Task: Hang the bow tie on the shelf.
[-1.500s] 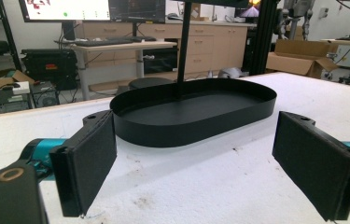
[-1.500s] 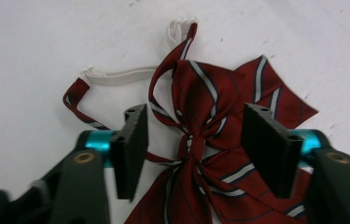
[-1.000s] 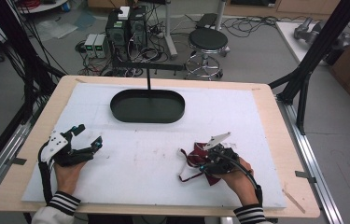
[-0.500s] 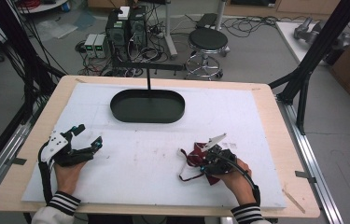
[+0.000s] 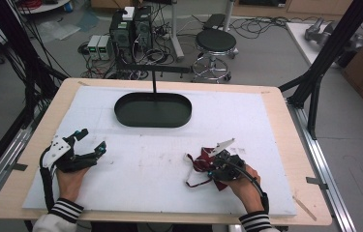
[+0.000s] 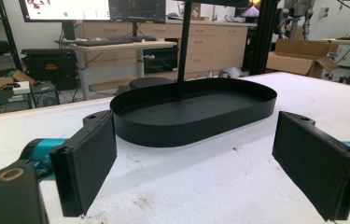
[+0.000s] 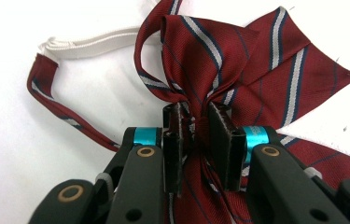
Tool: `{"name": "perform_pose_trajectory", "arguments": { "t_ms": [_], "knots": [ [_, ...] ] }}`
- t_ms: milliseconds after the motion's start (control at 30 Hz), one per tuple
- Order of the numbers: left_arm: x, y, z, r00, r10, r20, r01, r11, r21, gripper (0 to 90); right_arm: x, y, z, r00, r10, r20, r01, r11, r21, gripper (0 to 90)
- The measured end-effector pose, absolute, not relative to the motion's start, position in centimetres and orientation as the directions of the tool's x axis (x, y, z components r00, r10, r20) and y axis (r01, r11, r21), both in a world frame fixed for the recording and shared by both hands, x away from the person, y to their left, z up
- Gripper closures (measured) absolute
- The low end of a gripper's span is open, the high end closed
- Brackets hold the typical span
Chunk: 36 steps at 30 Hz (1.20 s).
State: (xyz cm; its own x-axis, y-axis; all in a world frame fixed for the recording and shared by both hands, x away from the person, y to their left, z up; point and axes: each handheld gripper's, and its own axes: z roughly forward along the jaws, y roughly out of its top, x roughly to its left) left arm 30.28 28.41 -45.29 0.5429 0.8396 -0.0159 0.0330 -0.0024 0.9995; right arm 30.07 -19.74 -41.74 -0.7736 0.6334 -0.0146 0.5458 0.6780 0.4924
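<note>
While the striped burgundy bow tie (image 7: 238, 70) lies on the white surface (image 5: 169, 159) at the person's right, well short of the black oval tray (image 5: 153, 110), its knot is pinched between the fingers (image 7: 220, 140) of the right gripper (image 7: 199, 128). These fingers have just been closing and are now drawn almost together, with the gathered centre of the bow squeezed between them. The left gripper (image 6: 196, 163) is held low over the surface at the left, its fingers (image 6: 91, 161) spread wide and nothing between them, the tray in front of it.

The hold is judged to be narrow: only the bunched knot is caught, so the smooth cloth could be pulled free if the lift is quick. The white elastic strap (image 7: 93, 39) and the thin striped band (image 7: 65, 114) trail loose to the side, and either could be dragged or snagged on the tray rim during a carry. The wings could also be crumpled if the bow is set down unevenly.
</note>
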Motion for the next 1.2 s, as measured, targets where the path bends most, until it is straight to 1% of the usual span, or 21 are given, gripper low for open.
{"name": "perform_pose_trajectory", "arguments": {
  "t_ms": [300, 333, 567, 800, 833, 867, 900, 933, 1067, 1133, 1200],
  "knots": [
    [30.3, 28.4, -45.3, 0.542, 0.84, -0.017, 0.034, -0.001, 0.999, 14.0, 30.1, -19.8, -41.2, -0.761, 0.649, 0.004, 0.543, 0.633, 0.551, 75.8],
    [30.3, 28.4, -45.3, 0.544, 0.839, -0.014, 0.032, -0.004, 0.999, 14.1, 30.1, -19.8, -41.0, -0.76, 0.65, 0.009, 0.538, 0.621, 0.569, 75.9],
    [30.3, 28.4, -45.3, 0.544, 0.839, -0.014, 0.032, -0.005, 0.999, 14.1, 30.1, -19.7, -40.4, -0.756, 0.654, 0.004, 0.519, 0.596, 0.613, 76.0],
    [30.3, 28.4, -45.3, 0.543, 0.839, -0.015, 0.033, -0.004, 0.999, 14.1, 30.0, -19.7, -39.2, -0.737, 0.676, 0.01, 0.489, 0.523, 0.698, 76.1],
    [30.3, 28.4, -45.3, 0.543, 0.839, -0.015, 0.033, -0.004, 0.999, 14.1, 30.0, -19.7, -39.2, -0.737, 0.676, 0.01, 0.489, 0.523, 0.698, 76.1],
    [30.3, 28.4, -45.3, 0.542, 0.84, -0.015, 0.033, -0.003, 0.999, 14.1, 30.0, -19.6, -38.7, -0.729, 0.685, 0.017, 0.484, 0.497, 0.72, 76.1],
    [30.3, 28.4, -45.3, 0.542, 0.84, -0.016, 0.034, -0.003, 0.999, 14.1, 30.0, -19.6, -38.7, -0.729, 0.685, 0.017, 0.484, 0.497, 0.72, 76.1],
    [30.3, 28.4, -45.3, 0.542, 0.84, -0.017, 0.034, -0.002, 0.999, 14.1, 30.1, -19.4, -38.2, -0.725, 0.689, 0.021, 0.471, 0.473, 0.745, 76.1],
    [30.3, 28.4, -45.3, 0.542, 0.84, -0.017, 0.034, -0.001, 0.999, 14.1, 30.2, -19.2, -37.5, -0.721, 0.693, 0.013, 0.451, 0.455, 0.768, 76.1],
    [30.3, 28.4, -45.3, 0.541, 0.841, -0.017, 0.033, -0.001, 0.999, 14.1, 30.4, -18.9, -36.8, -0.714, 0.7, 0.013, 0.426, 0.42, 0.802, 76.1],
    [30.3, 28.4, -45.3, 0.542, 0.84, -0.019, 0.034, 0.0, 0.999, 14.1, 30.4, -18.7, -36.4, -0.706, 0.708, 0.018, 0.42, 0.398, 0.816, 76.1]
  ]
}}
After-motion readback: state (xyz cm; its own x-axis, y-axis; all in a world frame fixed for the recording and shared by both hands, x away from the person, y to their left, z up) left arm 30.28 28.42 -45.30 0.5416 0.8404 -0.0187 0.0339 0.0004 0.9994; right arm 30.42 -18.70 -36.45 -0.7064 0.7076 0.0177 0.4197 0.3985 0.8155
